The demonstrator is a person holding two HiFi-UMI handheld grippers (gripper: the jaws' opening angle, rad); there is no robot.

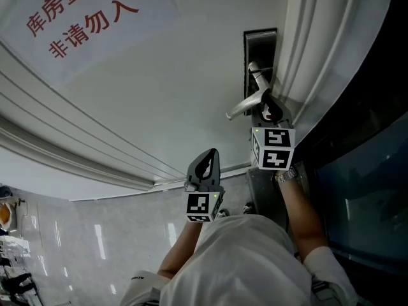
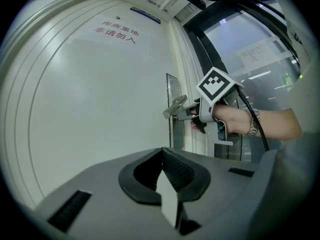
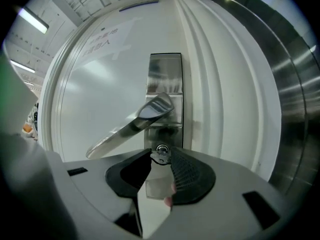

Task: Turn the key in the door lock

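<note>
Key [image 3: 160, 153]: small, stiff, smooth metal, seated in the keyhole just below the lever handle [image 3: 132, 126]; pinch the head's flats squarely.
Right gripper [image 3: 161, 160]: your jaws clamp the key head.
Left gripper [image 2: 162, 152]: jaws closed, empty, apart from the lock.

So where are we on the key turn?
Done: the key sits in the lock below the lever handle, and the right gripper is on it. In hand: its jaws are closed on the key's head. Left: the turn itself. How far the key has rotated can't be judged from here. The left gripper is back from the door, shut and empty.
</note>
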